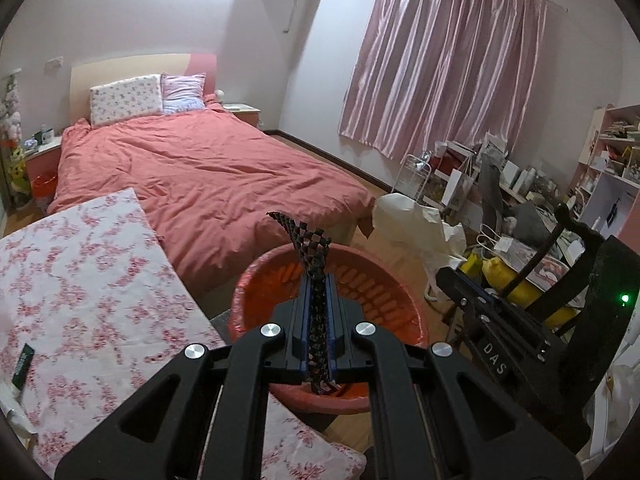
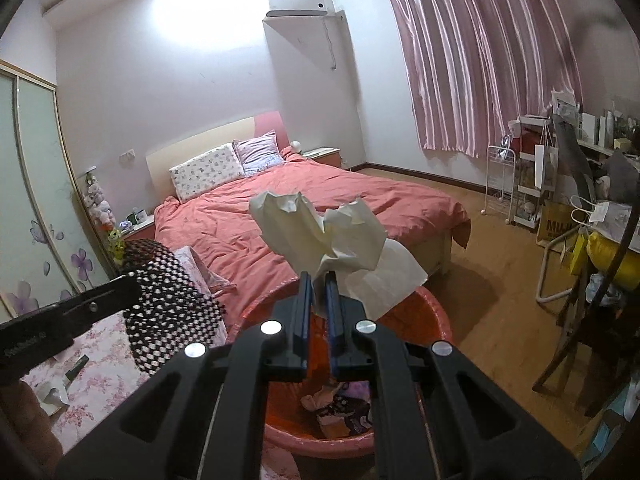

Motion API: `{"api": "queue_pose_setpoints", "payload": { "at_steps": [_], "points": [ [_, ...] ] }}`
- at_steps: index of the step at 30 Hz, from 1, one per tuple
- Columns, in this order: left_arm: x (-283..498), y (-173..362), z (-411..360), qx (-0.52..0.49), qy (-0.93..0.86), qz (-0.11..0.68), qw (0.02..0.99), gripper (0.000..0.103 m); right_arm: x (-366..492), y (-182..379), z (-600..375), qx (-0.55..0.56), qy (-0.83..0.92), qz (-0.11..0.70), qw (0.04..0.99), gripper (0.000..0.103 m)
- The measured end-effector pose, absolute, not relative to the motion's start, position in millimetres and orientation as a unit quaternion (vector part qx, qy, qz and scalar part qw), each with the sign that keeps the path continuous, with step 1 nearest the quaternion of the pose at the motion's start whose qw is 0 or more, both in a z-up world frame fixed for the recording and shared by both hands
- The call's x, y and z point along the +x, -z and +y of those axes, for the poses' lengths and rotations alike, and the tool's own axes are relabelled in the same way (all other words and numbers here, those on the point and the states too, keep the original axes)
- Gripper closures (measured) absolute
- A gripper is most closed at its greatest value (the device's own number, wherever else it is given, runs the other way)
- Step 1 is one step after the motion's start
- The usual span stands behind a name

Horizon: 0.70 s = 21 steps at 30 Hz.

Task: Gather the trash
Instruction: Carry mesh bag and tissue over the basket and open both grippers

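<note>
Both tongs are pressed together, and each one pinches a piece of trash over the red trash basket (image 1: 376, 300).

Left tongs (image 1: 319, 280) clamp a black foam net sleeve (image 1: 310, 240) between the blue pads; the net rises up out of the tips and bends to the left. In the right wrist view the same net (image 2: 168, 312) is wide and dark on the left side, held by the black tongs that come in from the left edge.

Right tongs (image 2: 319, 288) pinch a crumpled cream paper (image 2: 320, 232), which spreads above and to the right of the tips. In the left wrist view the right tongs (image 1: 452, 272) show at the right side, and the cream paper (image 1: 412, 220) hangs in front of them, beside the far rim of the basket.

Inside the basket, at the near bottom, some trash already lies: pink and purple scraps (image 2: 340, 404). A red liner bag covers its rim.

At the left stands a counter with a white cloth with pink flowers (image 1: 80, 280). A small dark green packet (image 1: 22, 368) lies on it near the left edge. Beyond the basket is a bed with a salmon-red cover (image 1: 208, 172) and two pillows (image 1: 128, 98) at the far end. Pink curtains (image 1: 448, 72) hang on the far right wall, and cluttered shelves (image 1: 616, 148) stand at the right.
</note>
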<state>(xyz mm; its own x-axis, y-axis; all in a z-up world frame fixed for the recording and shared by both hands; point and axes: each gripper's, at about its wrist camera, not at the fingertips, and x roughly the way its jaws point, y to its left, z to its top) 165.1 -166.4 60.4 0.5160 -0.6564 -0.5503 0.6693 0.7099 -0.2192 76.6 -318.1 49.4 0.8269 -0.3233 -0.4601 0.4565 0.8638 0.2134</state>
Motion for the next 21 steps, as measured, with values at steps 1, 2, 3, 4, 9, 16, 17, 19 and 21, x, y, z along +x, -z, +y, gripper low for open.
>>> {"api": "queue_pose_setpoints", "payload": {
  "at_steps": [1,2,3,4,9,16,17,19,21],
  "points": [
    [165,-60,-170,0.012,0.382,0.313,0.87,0.097,77,-47,-321,0.161,0.206,0.211,0.942,0.095],
    [166,-57,-174,0.014,0.383,0.315,0.868,0.097,78,-46,-323,0.163,0.205,0.212,0.941,0.095],
    [167,-57,-176,0.015,0.384,0.317,0.867,0.097,79,-44,-325,0.166,0.205,0.214,0.941,0.095],
    [168,-56,-179,0.016,0.385,0.319,0.866,0.097,80,-43,-325,0.167,0.205,0.214,0.94,0.095],
    [172,-51,-190,0.019,0.388,0.326,0.862,0.097,85,-37,-327,0.174,0.203,0.218,0.939,0.095],
    [176,-43,-199,0.022,0.39,0.339,0.856,0.097,90,-30,-335,0.187,0.2,0.223,0.936,0.095],
    [177,-41,-201,0.024,0.39,0.342,0.855,0.097,91,-30,-336,0.189,0.2,0.223,0.935,0.095],
    [178,-40,-204,0.026,0.39,0.344,0.854,0.097,92,-28,-338,0.194,0.2,0.224,0.934,0.095],
    [179,-38,-207,0.027,0.389,0.347,0.853,0.097,93,-26,-341,0.201,0.198,0.224,0.933,0.095]
  ]
}}
